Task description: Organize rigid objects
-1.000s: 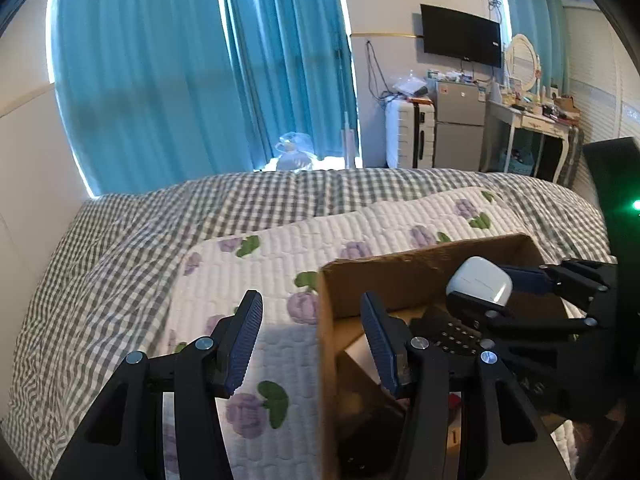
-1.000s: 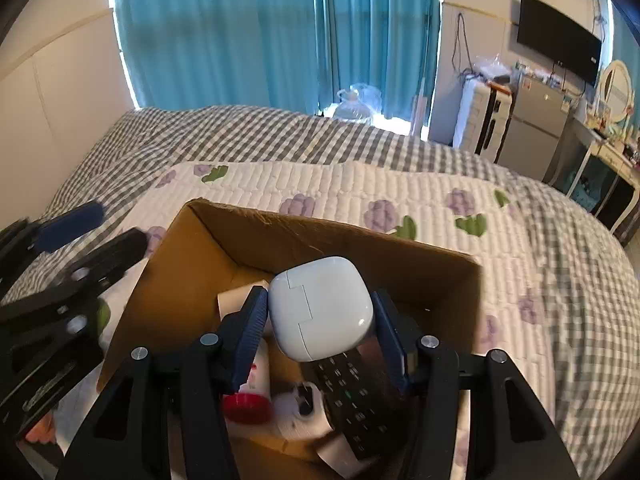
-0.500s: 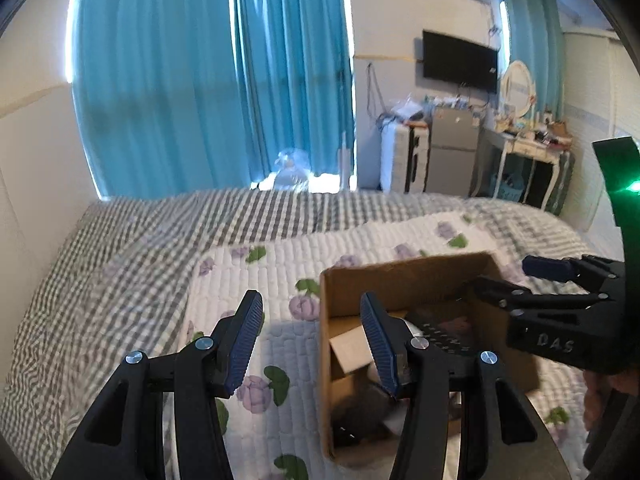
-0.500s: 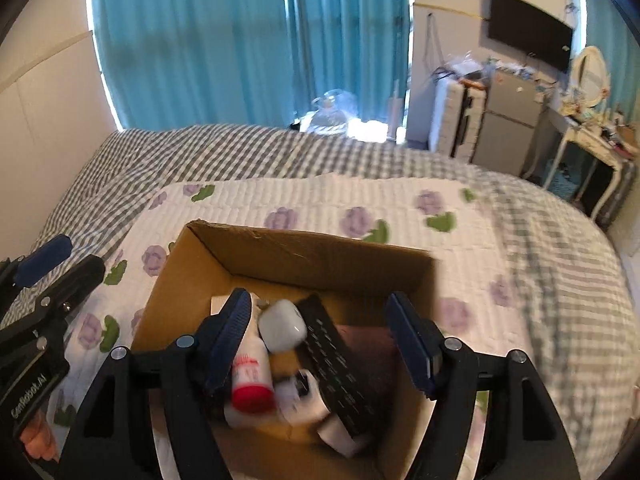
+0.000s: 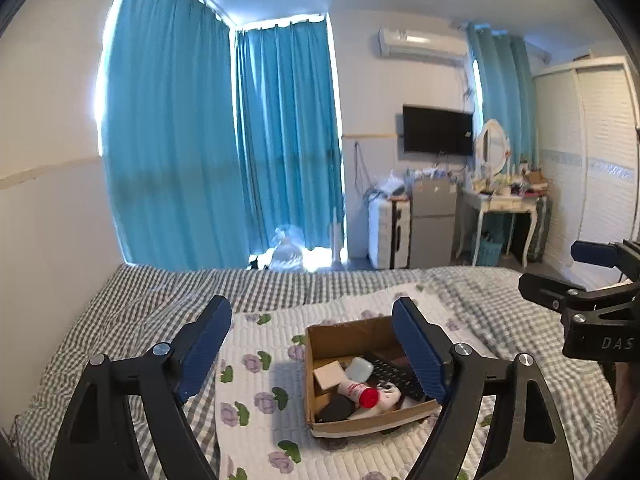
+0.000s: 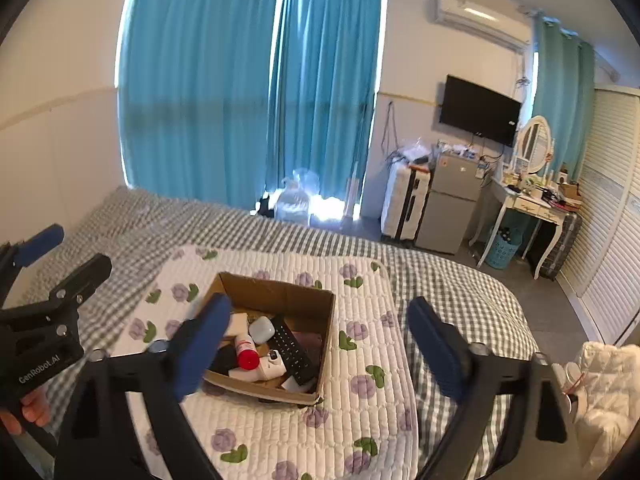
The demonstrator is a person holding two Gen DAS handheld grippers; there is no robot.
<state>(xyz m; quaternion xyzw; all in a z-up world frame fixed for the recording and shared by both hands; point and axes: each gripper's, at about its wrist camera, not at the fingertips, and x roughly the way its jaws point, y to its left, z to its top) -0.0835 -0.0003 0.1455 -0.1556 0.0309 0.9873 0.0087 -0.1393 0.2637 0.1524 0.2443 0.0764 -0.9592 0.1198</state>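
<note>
A brown cardboard box (image 5: 320, 334) (image 6: 326, 320) sits on a white quilt with purple flowers on the bed. In it lie a white earbud case (image 5: 359, 369) (image 6: 262, 330), a black remote (image 6: 292, 350), a white tube with a red cap (image 5: 358, 392) (image 6: 246, 354) and other small items. My left gripper (image 5: 312, 354) is open and empty, held high above the box. My right gripper (image 6: 320, 346) is open and empty, also raised well above the box.
The grey checked bed (image 6: 460, 292) fills the foreground. Blue curtains (image 5: 200, 140), a white suitcase (image 6: 404, 204), a small fridge (image 6: 452, 208), a dressing table (image 6: 528, 204) and a wall television (image 6: 478, 110) stand beyond it. A white jacket (image 6: 604, 388) lies at the right.
My right gripper opened and let the white earbud case fall into the box. Both grippers then rose up and back from the box.
</note>
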